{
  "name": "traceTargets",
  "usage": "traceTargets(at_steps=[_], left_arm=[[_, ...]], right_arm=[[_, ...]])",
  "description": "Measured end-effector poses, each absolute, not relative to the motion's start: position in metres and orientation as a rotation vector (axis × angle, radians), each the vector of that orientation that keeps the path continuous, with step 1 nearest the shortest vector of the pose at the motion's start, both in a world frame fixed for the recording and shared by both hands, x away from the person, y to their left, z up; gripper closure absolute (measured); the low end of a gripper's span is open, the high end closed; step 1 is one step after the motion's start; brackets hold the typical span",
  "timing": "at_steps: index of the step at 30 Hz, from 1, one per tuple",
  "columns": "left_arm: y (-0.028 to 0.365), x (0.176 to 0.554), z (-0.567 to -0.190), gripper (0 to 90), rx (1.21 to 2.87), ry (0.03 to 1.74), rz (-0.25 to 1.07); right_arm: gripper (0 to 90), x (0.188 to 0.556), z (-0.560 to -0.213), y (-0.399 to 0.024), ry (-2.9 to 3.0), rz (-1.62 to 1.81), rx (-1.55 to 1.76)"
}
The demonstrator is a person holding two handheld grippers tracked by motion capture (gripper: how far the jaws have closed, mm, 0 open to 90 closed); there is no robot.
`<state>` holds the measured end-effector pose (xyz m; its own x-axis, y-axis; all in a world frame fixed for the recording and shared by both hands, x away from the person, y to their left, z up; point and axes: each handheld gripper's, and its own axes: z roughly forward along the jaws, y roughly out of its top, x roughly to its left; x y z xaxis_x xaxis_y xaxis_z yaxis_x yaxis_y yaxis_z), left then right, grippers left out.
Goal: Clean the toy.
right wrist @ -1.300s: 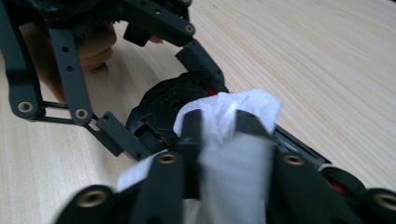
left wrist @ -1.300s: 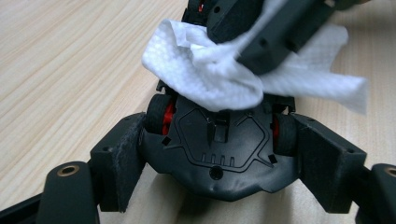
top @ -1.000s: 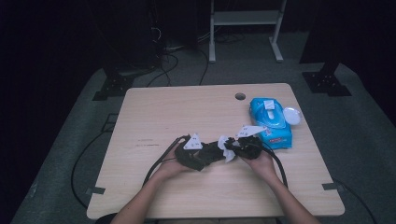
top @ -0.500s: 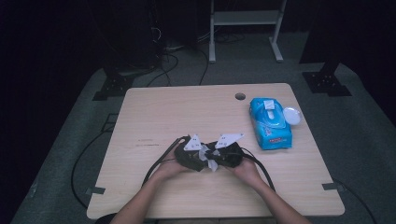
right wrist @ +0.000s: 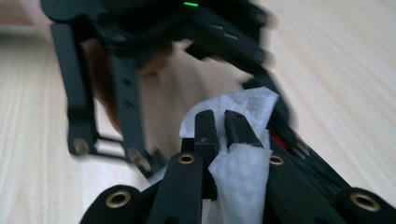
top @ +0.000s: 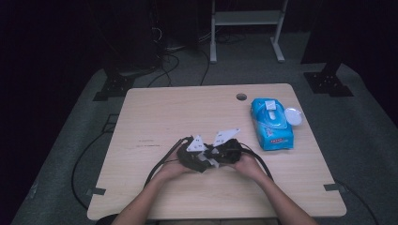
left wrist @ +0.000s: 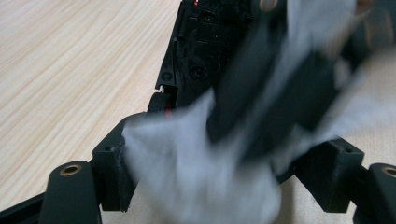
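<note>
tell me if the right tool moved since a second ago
Yes. In the high view the right tool has shifted left, away from the blue wipes pack and up against the left tool.

Dim room, grey floor [top: 371, 140], wooden table [top: 187, 108]

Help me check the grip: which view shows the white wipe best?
The right gripper view: the white wipe is sharp there, pinched between the right gripper's closed jaws. The left gripper view shows the wipe only as a blurred white mass across the left gripper's jaws. In the high view the grippers hide it.
</note>
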<state>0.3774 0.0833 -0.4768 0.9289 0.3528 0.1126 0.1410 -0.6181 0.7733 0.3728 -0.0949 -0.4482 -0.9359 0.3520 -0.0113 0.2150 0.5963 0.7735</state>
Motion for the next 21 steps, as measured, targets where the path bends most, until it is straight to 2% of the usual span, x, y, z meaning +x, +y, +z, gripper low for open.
traceTargets(at_steps=[4,12,21], left_arm=[[0.086,0.377,-0.477,23.7,2.231,0.355,0.318],[0.085,0.378,-0.477,23.7,2.234,0.352,0.32],[0.086,0.378,-0.477,23.7,2.227,0.362,0.321]], right_arm=[[83.2,0.374,-0.448,-0.085,2.648,1.218,0.437],[83.6,0.386,-0.443,-0.116,2.515,1.171,0.643],[83.5,0.383,-0.448,-0.093,2.55,1.242,0.576]])
